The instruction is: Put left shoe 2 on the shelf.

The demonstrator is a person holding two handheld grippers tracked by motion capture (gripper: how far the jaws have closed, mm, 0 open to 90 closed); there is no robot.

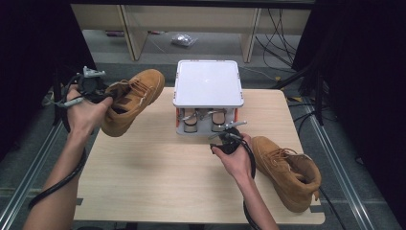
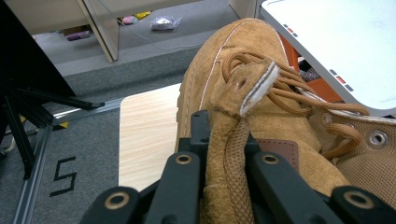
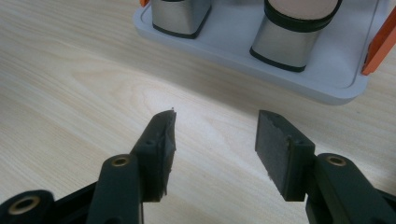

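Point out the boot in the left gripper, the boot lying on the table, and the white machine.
held boot (image 1: 136, 93), high view, on its laces.
lying boot (image 1: 287, 175), high view, on its side.
white machine (image 1: 208, 82), high view, on its flat lid.

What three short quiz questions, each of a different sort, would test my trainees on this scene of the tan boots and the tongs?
1. True or false: the left tongs grip the raised boot by its tongue.
2. Where is the second boot? A: on the white stand's top. B: lying on the table, near the right edge. C: on the floor.
3. Fill in: the right tongs are ____ over the bare table, in front of the white stand.

Key: 1 true; 2 B; 3 open.
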